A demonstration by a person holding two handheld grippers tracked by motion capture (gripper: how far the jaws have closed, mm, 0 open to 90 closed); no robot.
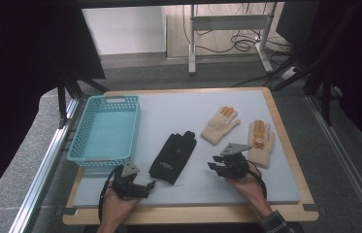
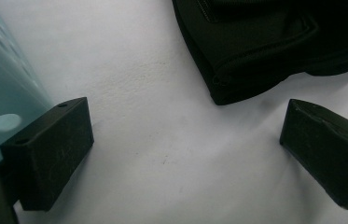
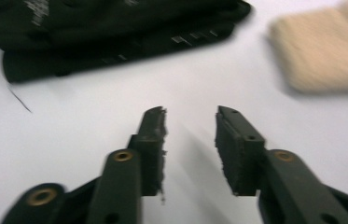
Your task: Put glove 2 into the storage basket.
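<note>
Lying flat near the table's (image 1: 285, 194) middle, the black glove pair (image 1: 172, 156) was stacked, cuff end toward 6 o'clock and fingers toward 12, with small white print on the back; dark knit fabric, folded hem edge seen in the left gripper view (image 2: 265, 51), a loose thread trailing off it in the right gripper view (image 3: 115, 32). Left gripper (image 1: 150, 185) sat at 7 o'clock from the gloves, jaws spread wide with nothing between them, pads resting low over bare tabletop, just short of the cuff. Right gripper (image 1: 213, 167) sat at 3 o'clock from the gloves, jaws partly spread, empty, pointing toward them; view blurred. Teal basket (image 1: 105, 133) stood at 9 o'clock from the gloves, nothing visible inside. Two beige knit gloves with orange fingertips, one (image 1: 220, 125) at 1 o'clock, the other (image 1: 260, 143) at 3 o'clock past the right gripper, lay apart from each other.
</note>
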